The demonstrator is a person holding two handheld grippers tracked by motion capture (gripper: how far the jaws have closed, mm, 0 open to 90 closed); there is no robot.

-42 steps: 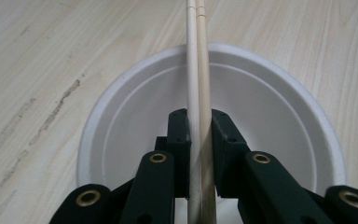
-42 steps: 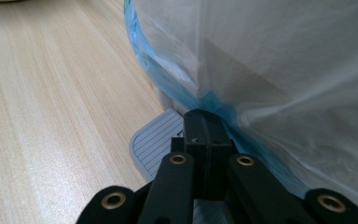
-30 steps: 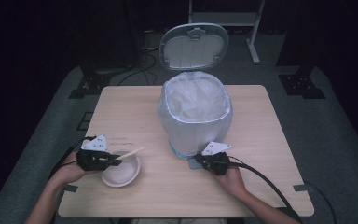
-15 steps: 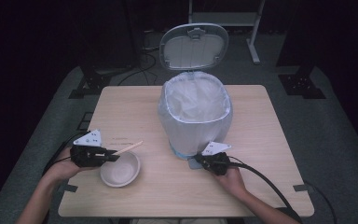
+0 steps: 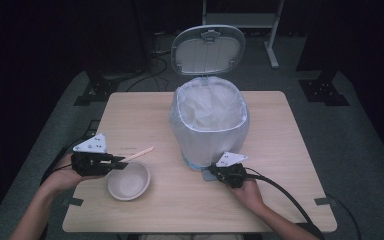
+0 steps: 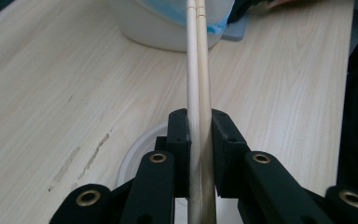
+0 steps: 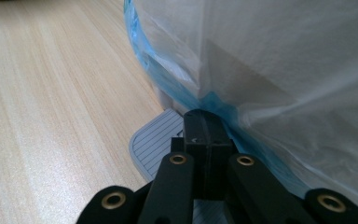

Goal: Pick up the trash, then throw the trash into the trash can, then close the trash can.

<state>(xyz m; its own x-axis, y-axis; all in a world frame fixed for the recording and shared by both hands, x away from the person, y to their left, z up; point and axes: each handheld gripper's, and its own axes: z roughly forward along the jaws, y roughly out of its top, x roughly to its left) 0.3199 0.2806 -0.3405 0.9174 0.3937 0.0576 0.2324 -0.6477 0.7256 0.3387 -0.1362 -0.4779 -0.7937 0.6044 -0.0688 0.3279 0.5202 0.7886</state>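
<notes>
table: light wooden tabletop [image 5: 290, 200], dark floor around it.
bin: white pedal bin lined with a translucent white bag [image 5: 208, 122], centre of the table, towards the far side. Bag folded over the rim and hanging down the outside. Blue edge of the bag shows low on the bin body in both gripper views.
lid: grey-rimmed white bin lid [image 5: 209, 49] standing open, upright behind the bin mouth.
pedal: grey ribbed foot pedal [image 7: 154, 140] sticks out at the bin's base on the near side, flat on the table.
bowl: small white round bowl [image 5: 128, 181], near-left part of the table, well apart from the bin. Looks empty inside.
chopsticks: pair of pale wooden chopsticks [image 6: 197, 56], side by side, touching along their length. In the high view they run from the left tool up and right, tips pointing at the bin, clear of the table.
left gripper: black two-jaw left gripper [image 5: 116, 162], held in the left hand [image 5: 62, 175] just left of the bowl. Jaws clamped on the chopsticks, pads pressed on either side of the pair. Bowl rim shows below the jaws in the left gripper view.
right gripper: black two-jaw right gripper [image 5: 214, 172], held in the right hand [image 5: 250, 192] at the bin's near base. Jaws pressed fully together, nothing between them, tips over the pedal and right at the bag. Cannot tell if the tips touch the pedal.
</notes>
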